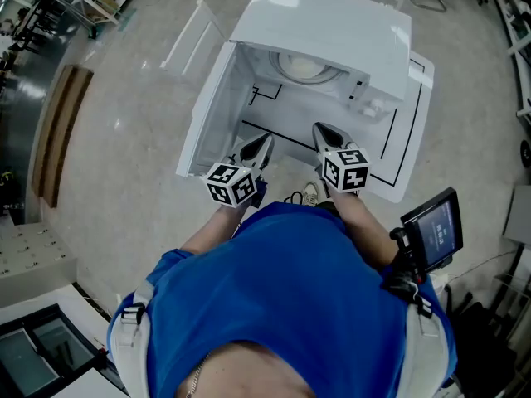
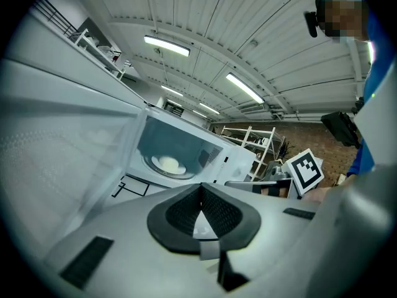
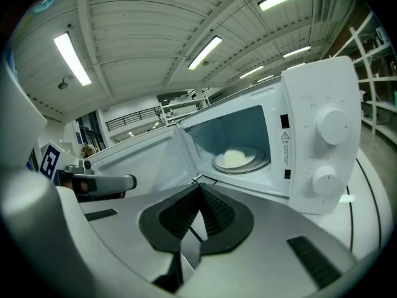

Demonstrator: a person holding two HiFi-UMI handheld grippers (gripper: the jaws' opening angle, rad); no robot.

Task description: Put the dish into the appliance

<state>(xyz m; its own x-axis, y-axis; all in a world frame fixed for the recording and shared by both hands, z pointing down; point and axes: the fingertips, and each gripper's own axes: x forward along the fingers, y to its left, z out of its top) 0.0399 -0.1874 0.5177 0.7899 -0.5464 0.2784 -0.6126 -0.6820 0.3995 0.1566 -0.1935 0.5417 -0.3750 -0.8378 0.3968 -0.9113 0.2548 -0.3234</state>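
A white microwave (image 1: 332, 31) stands on a white table (image 1: 406, 160) with its door (image 1: 203, 114) swung open to the left. A pale round dish (image 1: 307, 66) lies on the turntable inside. It also shows in the left gripper view as the dish (image 2: 169, 164) and in the right gripper view as the dish (image 3: 234, 158). My left gripper (image 1: 264, 143) and right gripper (image 1: 319, 129) hover side by side in front of the open cavity, clear of it. Both are shut with nothing between the jaws, as seen at the left gripper (image 2: 200, 188) and the right gripper (image 3: 200, 190).
Black tape lines (image 1: 274, 135) mark the table in front of the microwave. The control knobs (image 3: 332, 126) sit on the microwave's right side. A small screen device (image 1: 433, 230) hangs at the person's right hip. A wooden board (image 1: 58, 131) lies on the floor at left.
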